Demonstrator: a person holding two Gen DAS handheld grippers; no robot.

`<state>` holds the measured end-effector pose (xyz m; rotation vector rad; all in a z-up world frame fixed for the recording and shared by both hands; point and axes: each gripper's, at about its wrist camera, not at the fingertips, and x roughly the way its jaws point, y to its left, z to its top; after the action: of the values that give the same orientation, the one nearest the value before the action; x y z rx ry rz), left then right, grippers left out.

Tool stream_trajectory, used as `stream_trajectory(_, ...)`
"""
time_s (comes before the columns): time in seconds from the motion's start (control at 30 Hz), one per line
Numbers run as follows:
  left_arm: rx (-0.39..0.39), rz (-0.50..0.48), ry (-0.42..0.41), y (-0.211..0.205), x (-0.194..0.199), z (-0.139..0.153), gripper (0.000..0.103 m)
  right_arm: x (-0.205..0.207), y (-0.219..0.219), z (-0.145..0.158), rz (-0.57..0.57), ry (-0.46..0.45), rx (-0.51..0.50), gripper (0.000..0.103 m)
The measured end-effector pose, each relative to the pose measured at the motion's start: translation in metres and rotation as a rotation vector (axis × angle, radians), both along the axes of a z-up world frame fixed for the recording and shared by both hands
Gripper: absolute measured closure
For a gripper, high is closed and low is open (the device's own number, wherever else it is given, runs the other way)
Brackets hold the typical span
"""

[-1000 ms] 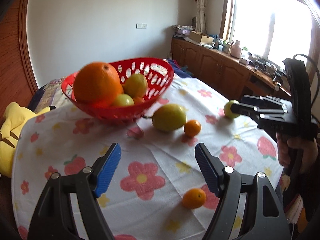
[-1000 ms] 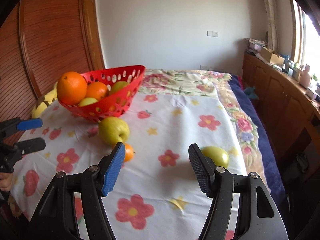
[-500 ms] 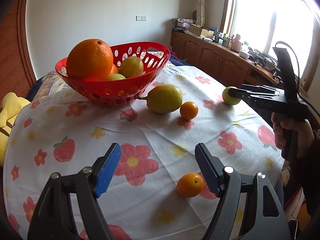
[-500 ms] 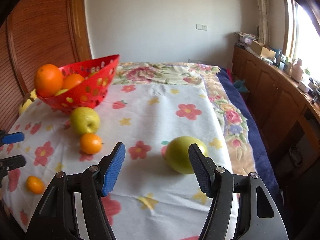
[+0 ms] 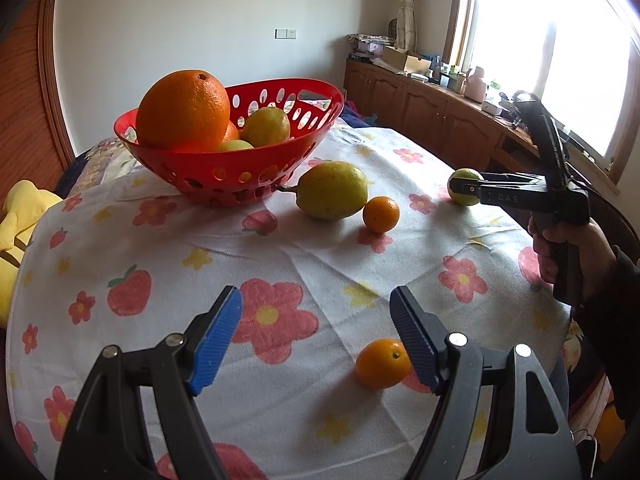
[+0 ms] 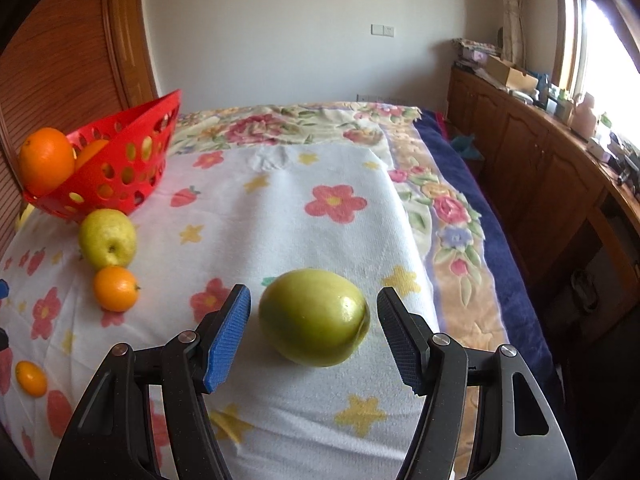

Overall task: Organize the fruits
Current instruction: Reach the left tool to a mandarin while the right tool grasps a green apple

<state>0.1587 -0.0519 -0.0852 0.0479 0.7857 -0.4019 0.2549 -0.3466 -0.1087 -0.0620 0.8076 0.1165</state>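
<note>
A red basket point(image 5: 240, 176) holds a big orange point(image 5: 183, 110) and several yellow-green fruits; it also shows in the right wrist view point(image 6: 116, 176). On the flowered cloth lie a yellow-green pear point(image 5: 332, 195), a small orange point(image 5: 381, 214), a kumquat point(image 5: 382, 363) and a green apple point(image 6: 314, 322). My right gripper point(image 6: 312, 336) is open, its jaws on either side of the green apple without touching it. My left gripper point(image 5: 316, 336) is open and empty, low over the cloth, with the kumquat just inside its right finger point(image 5: 414, 344).
The cloth-covered table point(image 5: 168, 264) drops off at its near and right edges. A yellow soft toy point(image 5: 16, 216) lies at the left. Wooden cabinets point(image 6: 540, 168) with clutter run along the right wall. A flowered bedspread point(image 6: 304, 120) lies behind the table.
My right gripper has moved forward so the green apple now sits between its open jaws. My left gripper has drifted lower and closer to the kumquat.
</note>
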Motion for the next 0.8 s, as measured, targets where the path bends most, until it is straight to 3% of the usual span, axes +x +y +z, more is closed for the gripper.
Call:
stream_trajectory(0.13,-0.001,0.000,0.003,0.000,-0.001,-0.001,0.027,0.005,-0.001,-0.008,0.004,0.029,-0.005,0.036)
stream_trajectory(0.2,0.002,-0.001,0.006,-0.001,-0.002,-0.002,0.027,0.006,-0.001,-0.009,0.026,0.042,0.009,0.043)
stream_trajectory(0.3,0.009,0.001,0.013,-0.002,-0.004,-0.004,0.027,0.003,0.005,-0.009,0.036,0.039,-0.015,0.043)
stream_trajectory(0.57,0.022,-0.025,0.024,-0.009,-0.011,-0.010,0.028,-0.020,0.020,-0.001,0.077,0.017,0.045,0.043)
stream_trajectory(0.8,0.034,-0.073,0.050,-0.020,-0.017,-0.015,0.045,-0.049,0.043,0.000,0.119,0.004,0.076,0.043)
